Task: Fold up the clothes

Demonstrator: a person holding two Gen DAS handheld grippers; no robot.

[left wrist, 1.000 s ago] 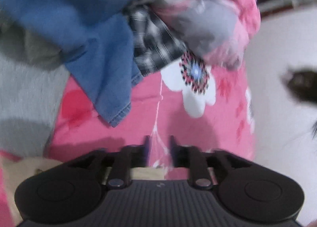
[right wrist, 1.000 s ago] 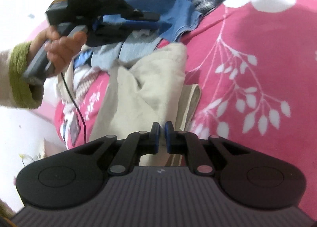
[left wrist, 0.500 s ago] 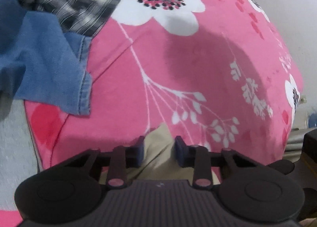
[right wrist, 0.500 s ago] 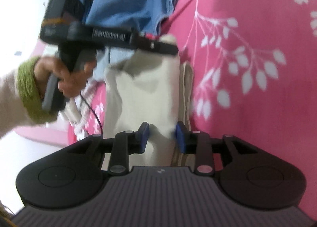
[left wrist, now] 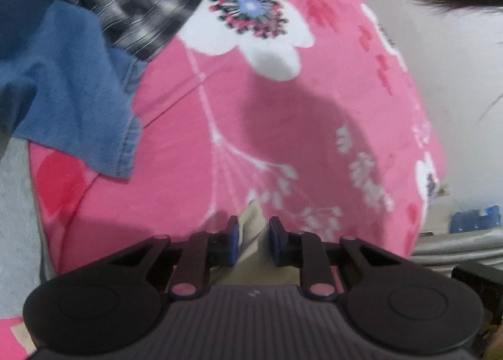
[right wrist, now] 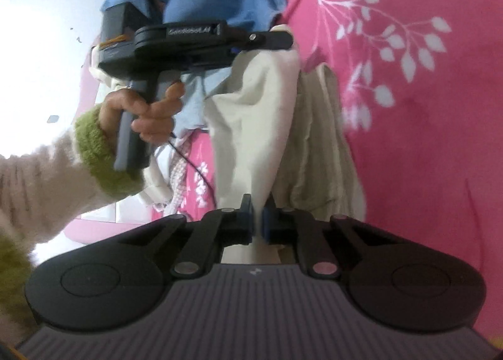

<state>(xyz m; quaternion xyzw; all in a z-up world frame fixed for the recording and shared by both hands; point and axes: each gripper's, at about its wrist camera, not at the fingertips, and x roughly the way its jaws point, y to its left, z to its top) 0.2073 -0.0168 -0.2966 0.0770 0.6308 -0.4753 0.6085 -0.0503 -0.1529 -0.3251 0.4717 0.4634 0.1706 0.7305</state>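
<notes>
A beige garment (right wrist: 257,114) hangs stretched between both grippers over a pink floral blanket (right wrist: 424,140). In the right wrist view my right gripper (right wrist: 257,221) is shut on its near edge, the blue pads pinching the cloth. Farther up, my left gripper (right wrist: 283,41), held by a hand (right wrist: 151,108) with a green cuff, grips the garment's far corner. In the left wrist view the left gripper (left wrist: 254,234) has beige cloth (left wrist: 253,221) pressed between its narrowed fingers.
A blue denim garment (left wrist: 72,83) and a black-and-white plaid shirt (left wrist: 135,14) lie piled at the blanket's far left. Grey fabric (left wrist: 15,202) lies at the left edge. The pink blanket (left wrist: 251,108) stretches ahead. White floor lies beyond its right side.
The right gripper's fingers have gone from open to shut on the beige garment. The left fingers have narrowed onto its other end. The garment now hangs taut between them.
</notes>
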